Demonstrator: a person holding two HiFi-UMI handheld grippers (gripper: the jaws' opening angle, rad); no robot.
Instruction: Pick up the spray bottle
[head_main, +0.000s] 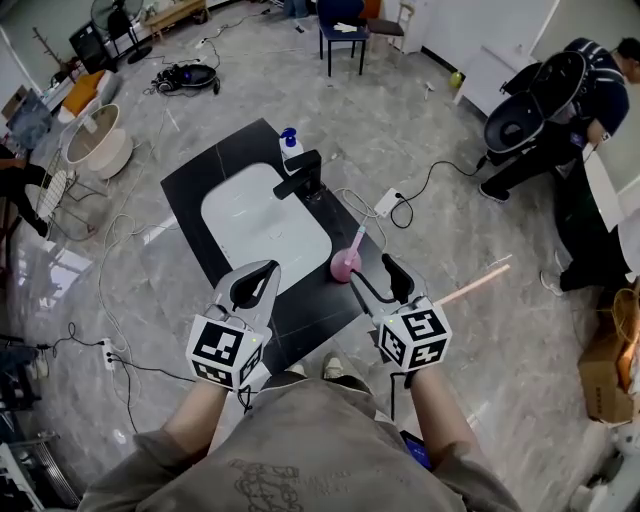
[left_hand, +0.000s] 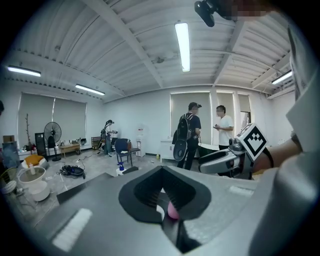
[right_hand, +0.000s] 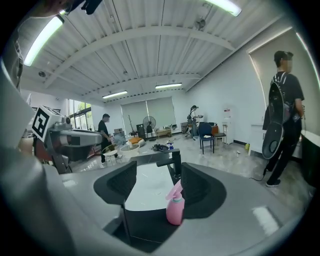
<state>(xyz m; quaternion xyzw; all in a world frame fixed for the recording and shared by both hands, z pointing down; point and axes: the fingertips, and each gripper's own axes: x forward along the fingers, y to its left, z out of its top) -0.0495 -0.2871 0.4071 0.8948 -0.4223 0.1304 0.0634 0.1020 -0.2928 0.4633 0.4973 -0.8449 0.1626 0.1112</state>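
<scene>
The spray bottle (head_main: 347, 262), pink, stands upright just right of centre in the head view. It is on the dark counter (head_main: 225, 165), close to the lower right corner of the white sink (head_main: 260, 225). Nothing touches it, so the step in hand looks like the approach: no grip has been made.

The right gripper (head_main: 382, 280) is just to the bottle's lower right, with its jaws wide apart and empty. In the right gripper view the bottle (right_hand: 175, 207) sits low in the frame, framed by the gap between the pads but beyond their tips, nearer the right-hand pad. The next move calls for pushing that gripper (right_hand: 157, 172) forward until the pads flank the round body below the trigger head, then closing and lifting straight up. The body looks smooth, so a grip low on it may serve best.

The left gripper (head_main: 262, 275) is at the lower left of centre, its jaws together and holding nothing. In its own view (left_hand: 162, 172) only a sliver of pink shows through the pads.

The black faucet (head_main: 303, 175) stands at the sink's upper edge.
</scene>
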